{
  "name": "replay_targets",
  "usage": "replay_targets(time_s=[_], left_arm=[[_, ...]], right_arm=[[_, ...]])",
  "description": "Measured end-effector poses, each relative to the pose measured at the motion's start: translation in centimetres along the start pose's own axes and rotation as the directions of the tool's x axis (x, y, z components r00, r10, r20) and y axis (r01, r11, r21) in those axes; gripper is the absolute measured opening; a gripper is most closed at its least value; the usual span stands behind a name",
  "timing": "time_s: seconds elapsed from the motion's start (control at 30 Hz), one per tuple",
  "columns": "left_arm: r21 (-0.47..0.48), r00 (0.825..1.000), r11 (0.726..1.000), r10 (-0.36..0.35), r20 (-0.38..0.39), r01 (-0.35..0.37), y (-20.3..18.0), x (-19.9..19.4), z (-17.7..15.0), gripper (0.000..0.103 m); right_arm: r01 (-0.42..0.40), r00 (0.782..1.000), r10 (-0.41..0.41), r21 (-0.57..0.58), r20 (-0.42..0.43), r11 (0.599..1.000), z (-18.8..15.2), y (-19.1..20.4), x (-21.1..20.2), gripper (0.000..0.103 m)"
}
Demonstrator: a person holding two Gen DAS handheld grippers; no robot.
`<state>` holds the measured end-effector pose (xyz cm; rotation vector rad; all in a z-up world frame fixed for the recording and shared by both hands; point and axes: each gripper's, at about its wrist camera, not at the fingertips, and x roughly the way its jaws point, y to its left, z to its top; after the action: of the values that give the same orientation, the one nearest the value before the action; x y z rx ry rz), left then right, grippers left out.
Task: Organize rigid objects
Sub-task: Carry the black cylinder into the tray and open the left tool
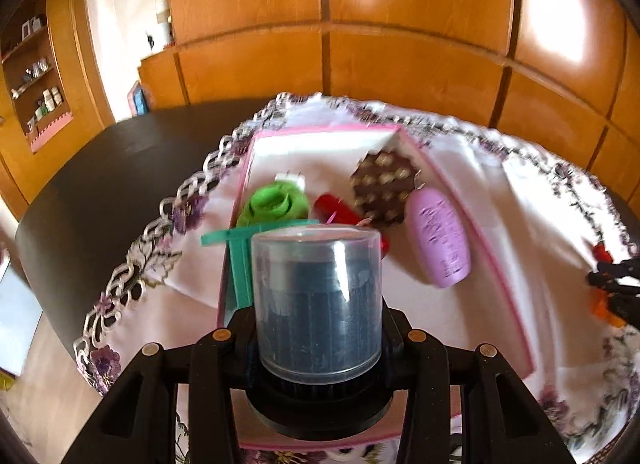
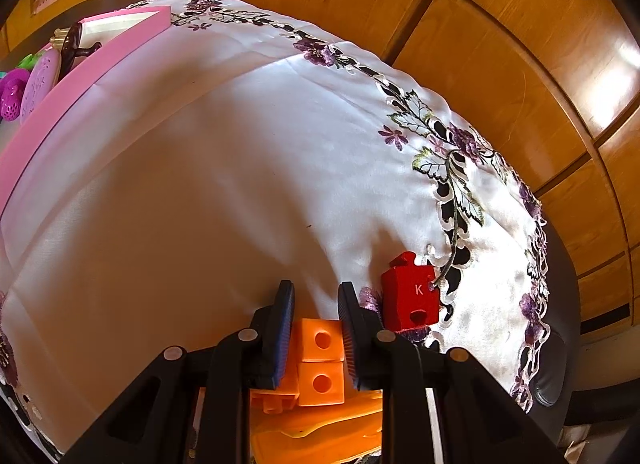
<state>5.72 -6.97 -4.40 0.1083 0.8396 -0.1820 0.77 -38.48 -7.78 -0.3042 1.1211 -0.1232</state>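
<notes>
Left view smeared by motion blur. Print on lilac case (image 1: 440, 238) too blurred to read. Red thing (image 1: 340, 209) half hidden behind clear jar (image 1: 318, 304); teal piece (image 1: 240, 264) partly covered too. Orange blocks (image 2: 320, 364) cut off at right view's bottom edge, pads (image 2: 280, 328) masking their sides.

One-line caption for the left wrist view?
Left gripper holds a clear-capped jar over the pink box of sorted items.
</notes>
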Motion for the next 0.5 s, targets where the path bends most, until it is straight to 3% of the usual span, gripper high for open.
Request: replay_targets(time_s=[0.13, 0.5], left_arm=[[0.001, 1.0, 1.0, -0.002, -0.021, 0.002, 0.3, 0.9, -0.3, 0.045], [-0.031, 0.999, 0.999, 0.011, 0.044, -0.009, 0.8, -0.7, 0.5, 0.054]], right_arm=[[-0.001, 1.0, 0.001, 0.001, 0.0, 1.0, 0.0, 0.0, 0.0, 0.022], [-0.001, 1.0, 0.001, 0.001, 0.001, 1.0, 0.0, 0.0, 0.0, 0.022]])
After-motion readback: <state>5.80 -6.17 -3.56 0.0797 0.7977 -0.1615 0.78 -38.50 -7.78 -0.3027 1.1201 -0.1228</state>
